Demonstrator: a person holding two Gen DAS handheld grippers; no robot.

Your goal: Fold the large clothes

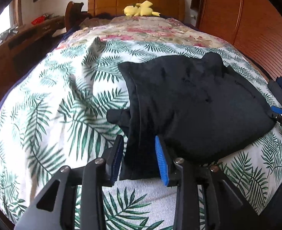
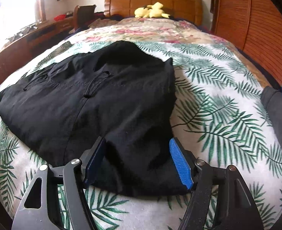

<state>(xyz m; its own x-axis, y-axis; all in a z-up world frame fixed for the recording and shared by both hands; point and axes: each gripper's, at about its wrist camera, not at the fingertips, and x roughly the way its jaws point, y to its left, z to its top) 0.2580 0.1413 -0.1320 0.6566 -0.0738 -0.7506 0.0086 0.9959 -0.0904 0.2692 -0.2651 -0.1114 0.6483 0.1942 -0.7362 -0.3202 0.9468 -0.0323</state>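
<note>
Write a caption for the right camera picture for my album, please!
Right tongs open around the near edge of black clothes on a leafy bedspread.
</note>
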